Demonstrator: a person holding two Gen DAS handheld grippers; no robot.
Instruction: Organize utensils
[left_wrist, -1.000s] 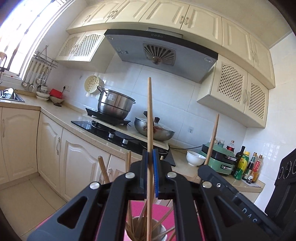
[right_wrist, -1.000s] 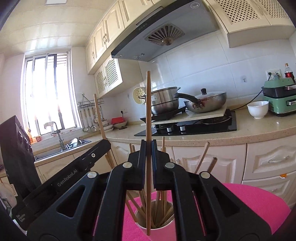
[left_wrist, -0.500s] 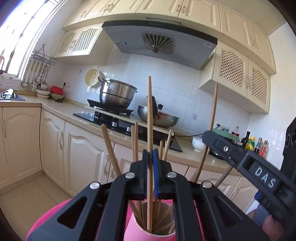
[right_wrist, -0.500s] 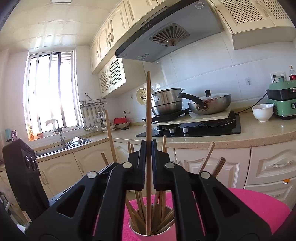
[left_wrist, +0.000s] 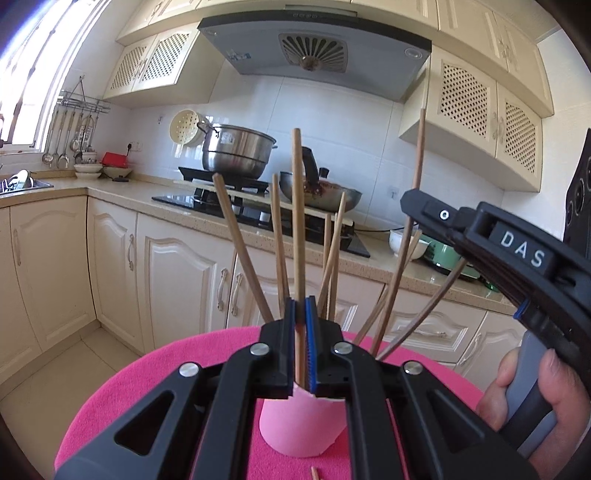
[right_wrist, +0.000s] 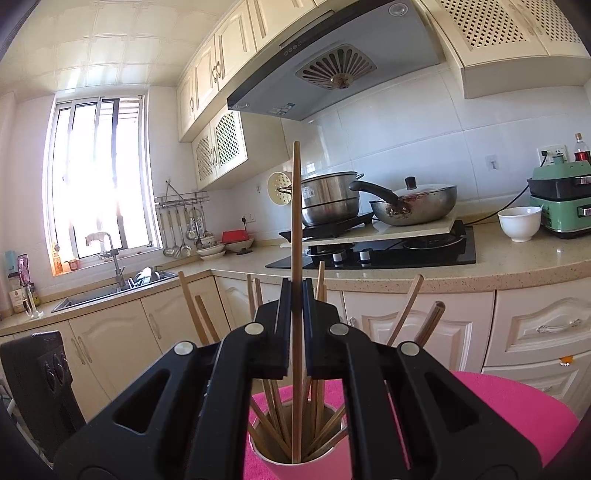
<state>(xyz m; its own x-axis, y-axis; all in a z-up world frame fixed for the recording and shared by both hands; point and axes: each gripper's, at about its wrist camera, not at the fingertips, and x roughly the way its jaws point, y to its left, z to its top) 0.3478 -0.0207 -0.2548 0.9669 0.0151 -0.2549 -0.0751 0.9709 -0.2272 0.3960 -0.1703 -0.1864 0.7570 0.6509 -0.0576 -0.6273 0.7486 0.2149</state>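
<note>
We note bright daylight from the window (right_wrist: 99, 177), blown out to white glare. Both views stay sharp centrally; fisheye bends the cabinets (left_wrist: 480, 99) at the edges, and dark vignette fills the corners.

pink cup (left_wrist: 301, 424), brown chopsticks (right_wrist: 296, 229), possibly wood

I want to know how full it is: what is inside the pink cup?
The pink cup holds a loose bundle of wooden chopsticks leaning in all directions, and the chopstick clamped in the right gripper reaches in. The cup's bottom is hidden.
</note>
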